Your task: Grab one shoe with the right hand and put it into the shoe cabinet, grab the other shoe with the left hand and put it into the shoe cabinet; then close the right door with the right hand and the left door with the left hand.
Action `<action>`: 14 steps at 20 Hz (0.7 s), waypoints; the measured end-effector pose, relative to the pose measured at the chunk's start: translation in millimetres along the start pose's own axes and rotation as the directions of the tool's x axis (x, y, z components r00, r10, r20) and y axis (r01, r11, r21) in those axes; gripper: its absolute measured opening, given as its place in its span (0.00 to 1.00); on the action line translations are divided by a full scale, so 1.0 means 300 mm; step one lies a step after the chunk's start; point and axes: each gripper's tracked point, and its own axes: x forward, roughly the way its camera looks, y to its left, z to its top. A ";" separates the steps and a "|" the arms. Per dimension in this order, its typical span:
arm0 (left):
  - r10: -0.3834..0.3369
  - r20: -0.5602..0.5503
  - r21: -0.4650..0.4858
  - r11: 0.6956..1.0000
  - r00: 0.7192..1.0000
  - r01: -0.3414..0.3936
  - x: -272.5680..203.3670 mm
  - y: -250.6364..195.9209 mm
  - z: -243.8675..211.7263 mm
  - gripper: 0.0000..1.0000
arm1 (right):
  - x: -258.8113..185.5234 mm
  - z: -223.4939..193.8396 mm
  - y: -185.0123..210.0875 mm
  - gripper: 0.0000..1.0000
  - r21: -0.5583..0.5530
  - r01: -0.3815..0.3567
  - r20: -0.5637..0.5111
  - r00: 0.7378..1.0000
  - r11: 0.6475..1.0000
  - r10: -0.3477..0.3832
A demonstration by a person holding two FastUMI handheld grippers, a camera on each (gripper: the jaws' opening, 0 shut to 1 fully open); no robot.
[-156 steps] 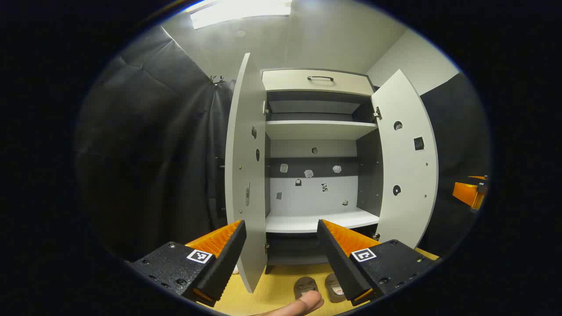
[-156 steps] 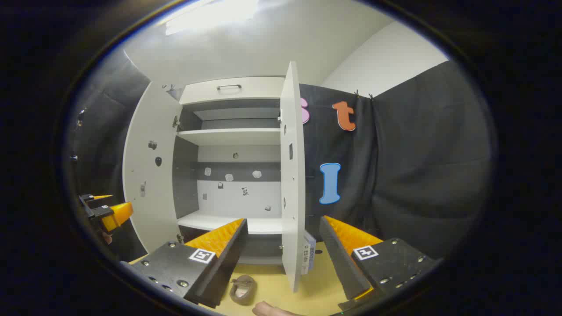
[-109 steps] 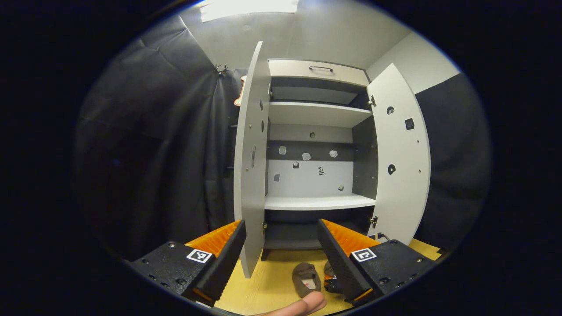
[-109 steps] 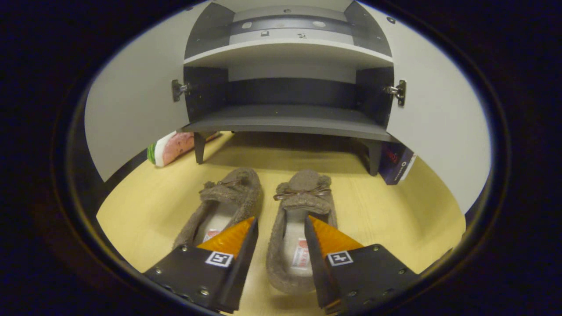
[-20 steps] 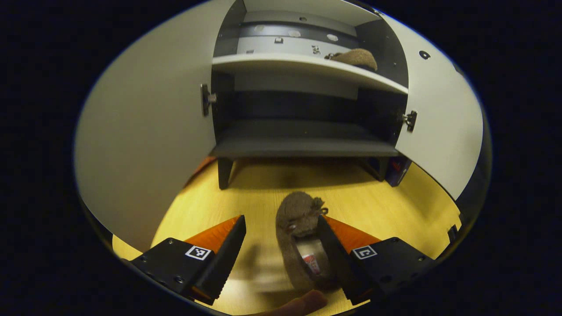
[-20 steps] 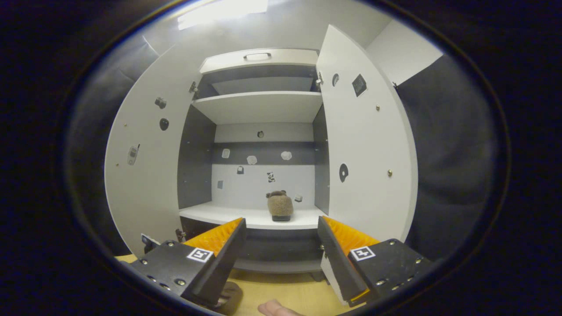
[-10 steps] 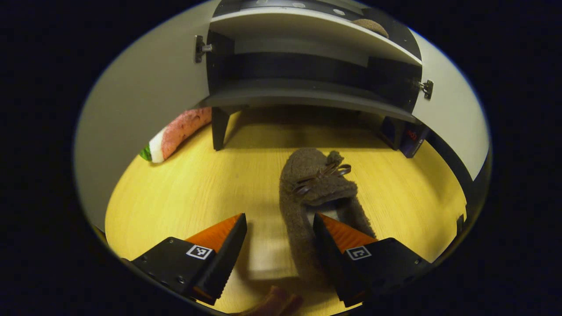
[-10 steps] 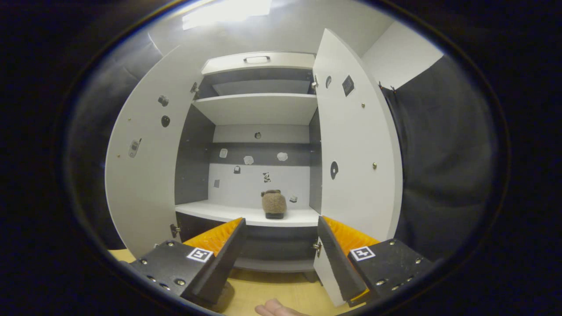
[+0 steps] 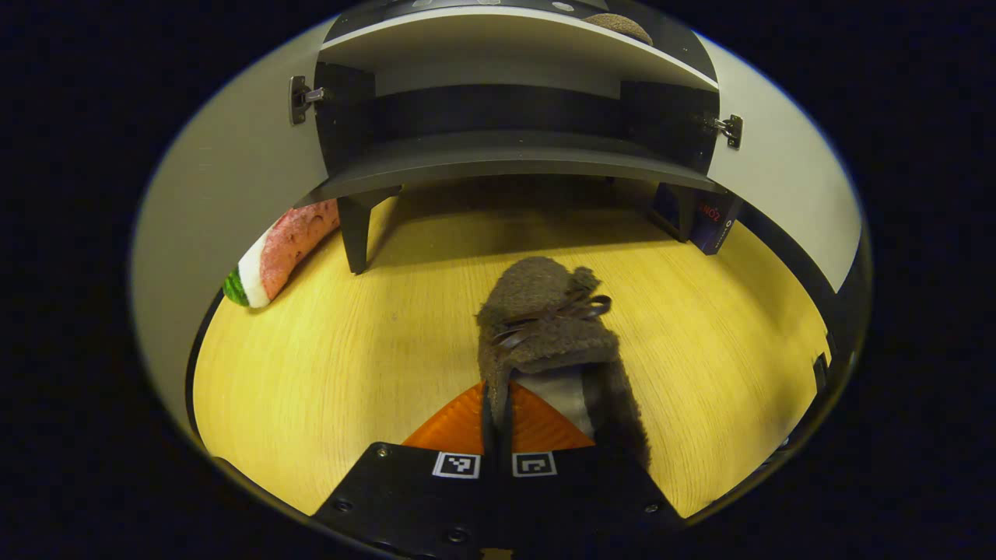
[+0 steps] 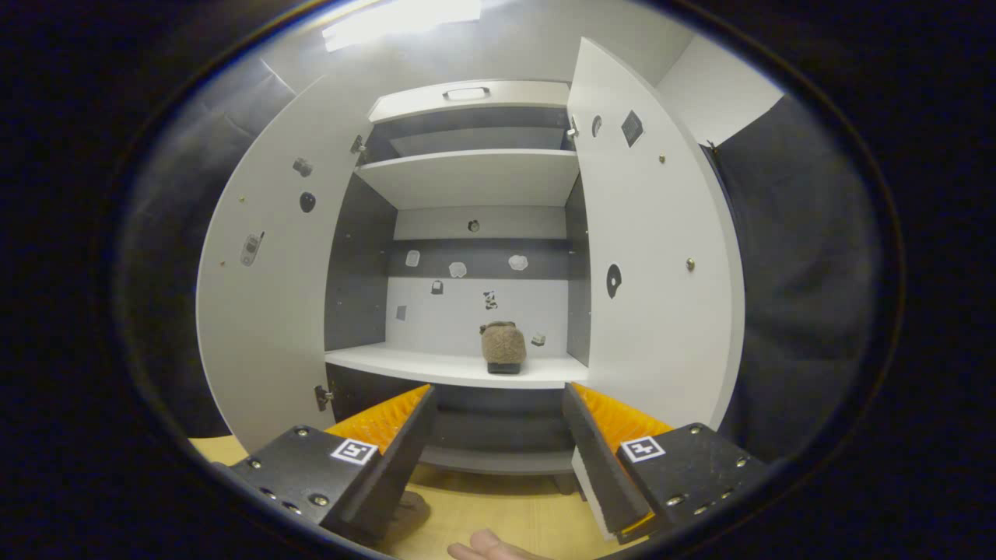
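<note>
In the left gripper view a brown fuzzy shoe [image 9: 545, 319] with a small bow lies on the yellow wooden surface, toe toward the shoe cabinet [image 9: 506, 159]. My left gripper [image 9: 496, 393] is shut on the shoe's left side wall, near the opening. The other brown shoe [image 10: 503, 346] stands on the cabinet's white middle shelf [image 10: 436, 369], right of centre, and its top peeks over that shelf [image 9: 615, 19] in the left gripper view too. My right gripper [image 10: 498, 412] hangs open in front of the cabinet with nothing between its fingers.
Both cabinet doors stand wide open, the left door [image 10: 264, 311] and the right door [image 10: 654, 272]. A watermelon-slice plush [image 9: 276, 253] lies by the cabinet's left leg. A dark blue box [image 9: 704, 225] stands by the right leg. A fingertip [image 10: 482, 548] shows at the bottom edge.
My left gripper went from open around the floor shoe to shut on its side wall. The right gripper stayed open and shifted only slightly before the cabinet.
</note>
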 end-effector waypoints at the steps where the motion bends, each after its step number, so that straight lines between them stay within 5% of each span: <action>1: -0.002 0.019 0.007 1.000 1.000 0.002 -0.025 -0.006 0.025 0.01 | -0.007 0.002 -0.009 0.98 -0.002 0.005 0.001 1.000 1.000 -0.005; 5: 0.037 0.168 0.036 0.998 0.985 -0.043 -0.143 -0.005 0.168 0.01 | -0.003 -0.017 -0.038 0.98 -0.009 0.024 -0.004 1.000 1.000 -0.024; 14: 0.064 0.441 -0.004 0.998 0.895 -0.069 -0.379 0.013 0.527 0.01 | -0.029 -0.079 -0.103 0.98 -0.040 0.051 -0.035 0.998 0.998 -0.053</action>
